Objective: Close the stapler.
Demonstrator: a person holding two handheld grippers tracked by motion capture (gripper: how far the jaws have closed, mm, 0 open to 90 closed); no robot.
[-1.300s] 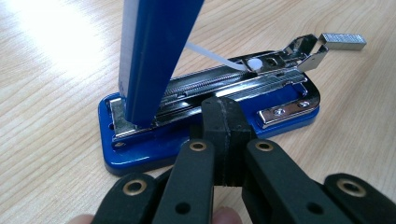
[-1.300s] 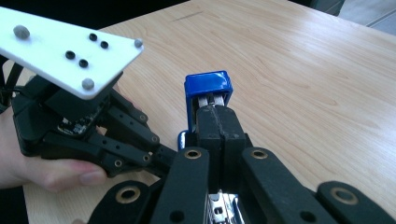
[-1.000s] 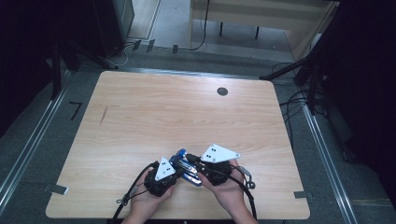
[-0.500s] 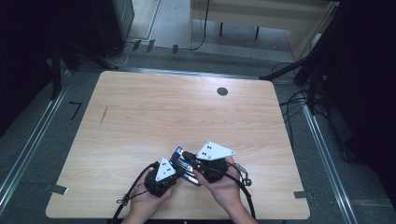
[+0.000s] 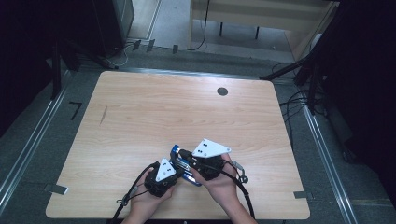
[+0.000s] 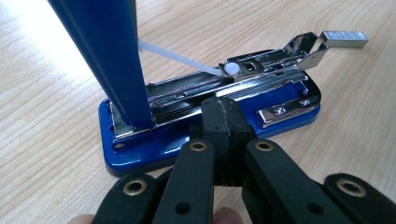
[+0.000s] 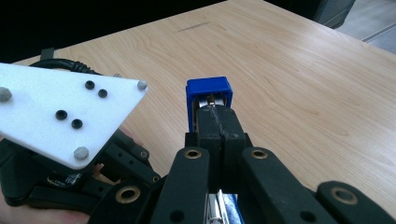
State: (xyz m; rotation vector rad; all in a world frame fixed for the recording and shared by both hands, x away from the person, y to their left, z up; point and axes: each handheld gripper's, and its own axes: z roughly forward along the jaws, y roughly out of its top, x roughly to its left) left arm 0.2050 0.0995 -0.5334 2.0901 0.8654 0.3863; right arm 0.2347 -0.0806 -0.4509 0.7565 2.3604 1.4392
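A blue stapler [image 6: 210, 133] lies on the wooden table [image 5: 187, 112] near the front edge, its blue lid [image 6: 100, 56] swung up and its chrome magazine bare. A strip of staples [image 6: 344, 38] sits at the far end of the magazine. My left gripper [image 6: 222, 112] is shut with nothing between its pads, and its tip is at the stapler's base. My right gripper [image 7: 215, 119] is also shut, its tip lying against the raised lid's blue end [image 7: 208, 88]. In the high view, both hands hold the grippers close around the stapler [image 5: 183, 164].
A dark round hole [image 5: 222, 91] is in the table near its far edge, and a dark streak [image 5: 103, 115] marks the left part. Cables trail from both grippers over the front edge. The left gripper's white plate [image 7: 65, 116] stands close beside the right jaws.
The right hand and its gripper have edged a little to the left over the stapler. The left hand has stayed put.
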